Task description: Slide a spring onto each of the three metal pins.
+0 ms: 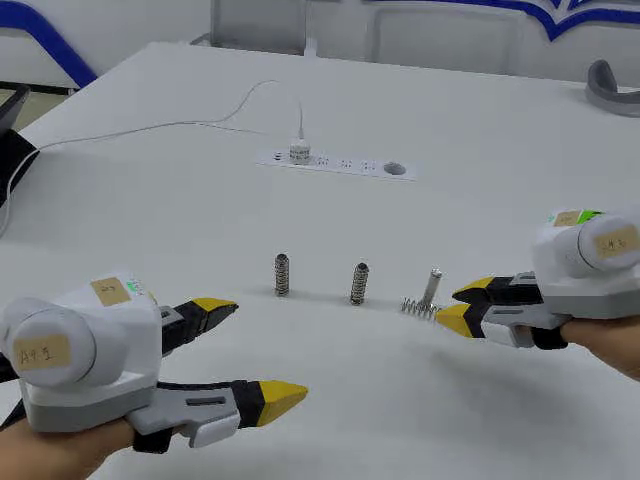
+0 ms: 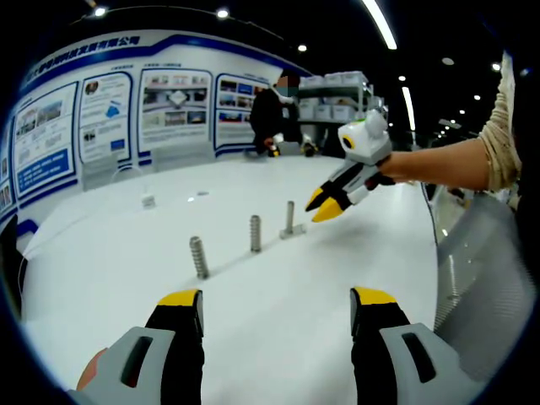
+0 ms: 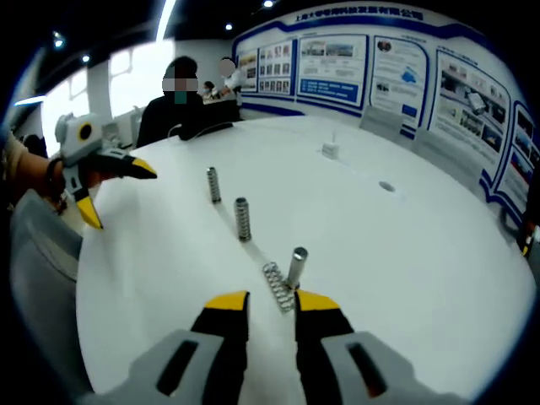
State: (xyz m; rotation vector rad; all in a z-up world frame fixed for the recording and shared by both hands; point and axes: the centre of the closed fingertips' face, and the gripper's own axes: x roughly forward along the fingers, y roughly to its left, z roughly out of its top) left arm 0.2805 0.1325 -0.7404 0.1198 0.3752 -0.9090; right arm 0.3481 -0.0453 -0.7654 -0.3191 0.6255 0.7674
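Spring [image 1: 418, 309] lies beside pin [image 1: 432, 285], right gripper [image 1: 447, 306] near

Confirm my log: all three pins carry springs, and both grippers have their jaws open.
Only two do: the left pin and the middle pin. The third pin is bare, its spring lying on the table beside it, as the right gripper view shows. The left gripper and right gripper do have open jaws.

Head view overlooks pins [image 1: 432, 287]; both gripper views face them, seemingly low.
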